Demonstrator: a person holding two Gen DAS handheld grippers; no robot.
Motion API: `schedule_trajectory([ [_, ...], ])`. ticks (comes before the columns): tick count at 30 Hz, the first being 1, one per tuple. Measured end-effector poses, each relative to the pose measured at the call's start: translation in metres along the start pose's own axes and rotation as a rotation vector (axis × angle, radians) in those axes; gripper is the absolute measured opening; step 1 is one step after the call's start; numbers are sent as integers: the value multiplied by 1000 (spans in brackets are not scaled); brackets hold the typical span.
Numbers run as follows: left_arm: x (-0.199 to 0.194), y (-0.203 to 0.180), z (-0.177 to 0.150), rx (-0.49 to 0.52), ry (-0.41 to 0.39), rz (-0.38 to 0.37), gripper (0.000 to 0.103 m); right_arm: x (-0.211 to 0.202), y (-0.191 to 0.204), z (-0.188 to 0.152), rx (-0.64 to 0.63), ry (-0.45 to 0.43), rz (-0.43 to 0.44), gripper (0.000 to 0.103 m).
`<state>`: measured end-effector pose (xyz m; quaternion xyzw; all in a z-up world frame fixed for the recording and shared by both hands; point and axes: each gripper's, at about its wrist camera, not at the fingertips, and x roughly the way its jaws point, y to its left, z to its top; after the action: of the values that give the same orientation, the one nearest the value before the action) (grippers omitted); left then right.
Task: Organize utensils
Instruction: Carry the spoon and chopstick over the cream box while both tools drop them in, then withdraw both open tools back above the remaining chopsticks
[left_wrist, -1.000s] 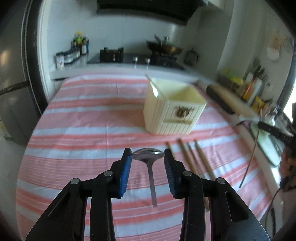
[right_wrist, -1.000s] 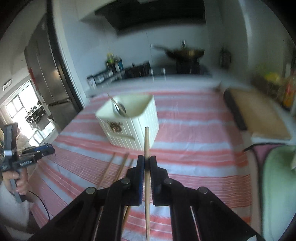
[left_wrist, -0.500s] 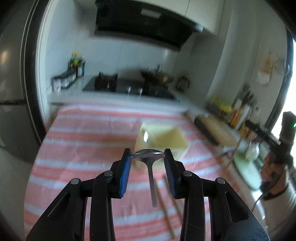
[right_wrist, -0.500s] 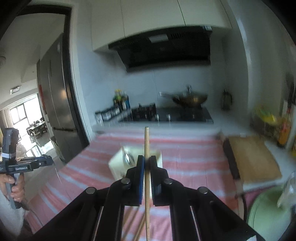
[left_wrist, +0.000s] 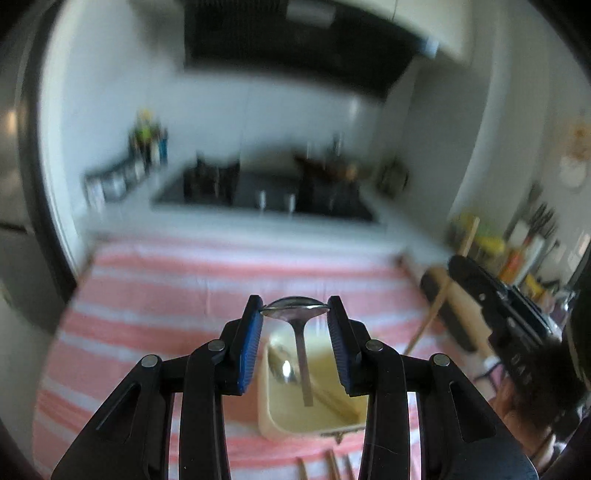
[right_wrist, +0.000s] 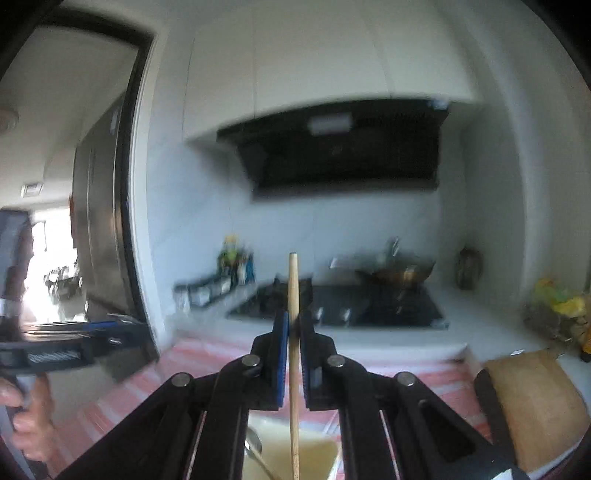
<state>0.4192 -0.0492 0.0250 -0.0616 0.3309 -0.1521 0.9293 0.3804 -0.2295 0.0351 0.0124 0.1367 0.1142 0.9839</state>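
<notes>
Though blurred, spoon (left_wrist: 282, 366) inside cream box (left_wrist: 263, 413)

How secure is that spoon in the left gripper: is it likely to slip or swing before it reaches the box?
The left gripper pinches the spoon only across the rim of its polished bowl, so it looks slippery and may pivot. Its handle hangs free over the cream box, so it probably swings with quick moves. It seems stiff metal and unlikely to bend.

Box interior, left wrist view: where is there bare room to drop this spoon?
The box has bare floor along its near wall and middle. Its left side holds another spoon; chopsticks lie toward the right. The held spoon in the left gripper hangs over the middle.
</notes>
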Motion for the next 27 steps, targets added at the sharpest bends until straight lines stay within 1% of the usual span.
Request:
schedule_trajectory([
  [1,19,4,-7,-13,54,0,36,15,-1,-10,-2,58,11,6],
  [3,44,10,-18,-35,125,-4,36,44,-6,-31,16,187,47,6],
  [5,68,15,-29,-47,192,-16,36,60,-11,-47,34,258,56,6],
  [8,84,11,-39,-43,239,-16,37,73,-19,-66,82,331,93,7],
  [9,86,12,-42,-47,251,-23,39,74,-20,-69,95,343,98,8],
  [10,83,13,-46,-55,255,-34,42,72,-21,-72,98,344,96,12],
  [11,78,14,-50,-55,258,-48,55,67,-21,-72,100,336,98,18],
  [12,69,13,-55,-47,260,-62,67,56,-24,-72,110,317,101,39],
  [13,57,16,-64,-27,257,-74,71,46,-25,-73,117,301,101,54],
  [14,48,18,-73,0,261,-80,76,32,-27,-73,124,282,100,55],
  [15,34,21,-90,38,274,-81,78,15,-29,-76,125,278,105,55],
  [17,16,24,-116,95,293,-70,82,-10,-32,-88,105,300,110,55],
  [18,3,29,-143,131,308,-50,84,-28,-34,-101,85,316,96,56],
  [19,-4,32,-161,147,321,-34,84,-41,-32,-111,69,328,83,56],
  [22,-19,42,-221,150,361,41,84,-87,-33,-166,29,399,11,56],
  [25,-24,44,-260,128,365,93,84,-122,-34,-223,31,502,-67,56],
  [27,-26,43,-271,110,358,102,84,-135,-36,-250,44,563,-120,56],
])
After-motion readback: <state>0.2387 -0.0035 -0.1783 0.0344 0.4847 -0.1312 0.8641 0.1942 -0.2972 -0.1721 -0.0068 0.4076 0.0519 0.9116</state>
